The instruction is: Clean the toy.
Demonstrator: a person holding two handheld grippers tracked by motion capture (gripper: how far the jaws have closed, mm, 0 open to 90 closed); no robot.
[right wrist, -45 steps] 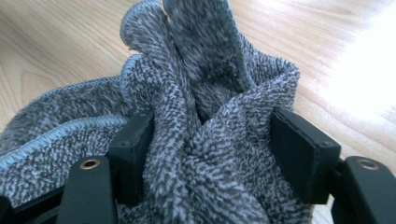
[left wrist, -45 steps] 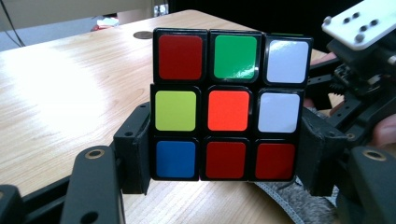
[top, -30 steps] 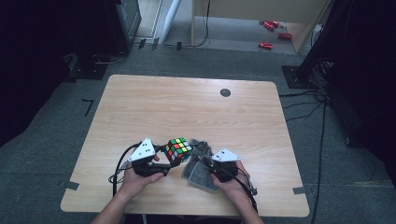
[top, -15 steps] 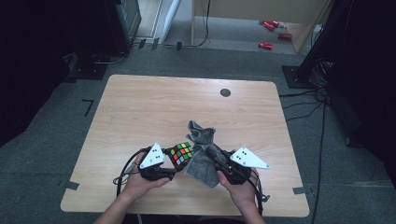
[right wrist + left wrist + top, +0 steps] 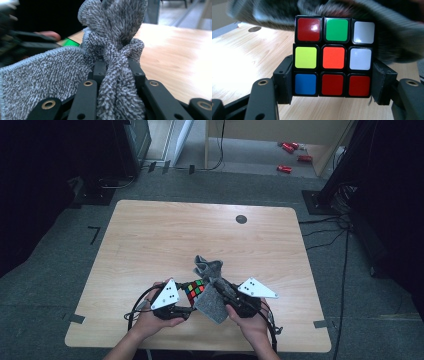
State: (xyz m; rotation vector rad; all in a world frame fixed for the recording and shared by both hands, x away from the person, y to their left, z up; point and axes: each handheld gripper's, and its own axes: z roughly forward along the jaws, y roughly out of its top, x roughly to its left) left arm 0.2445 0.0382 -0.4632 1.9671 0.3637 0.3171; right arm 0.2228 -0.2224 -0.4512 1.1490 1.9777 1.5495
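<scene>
Wiping a puzzle cube (image 5: 333, 56) pinched in the left gripper (image 5: 184, 309), grey cloth (image 5: 110, 62) clamped in the right gripper (image 5: 226, 292), next pass needing firm contact.

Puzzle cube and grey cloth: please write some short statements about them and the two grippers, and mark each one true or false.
1. The left gripper clamps the puzzle cube by two opposite sides. True.
2. The centre sticker of the cube face in the left gripper view is blue. False: it is orange.
3. The right gripper pinches a bunched part of the grey cloth. True.
4. The cloth lies spread flat on the table. False: it is bunched and held up beside the cube.
</scene>
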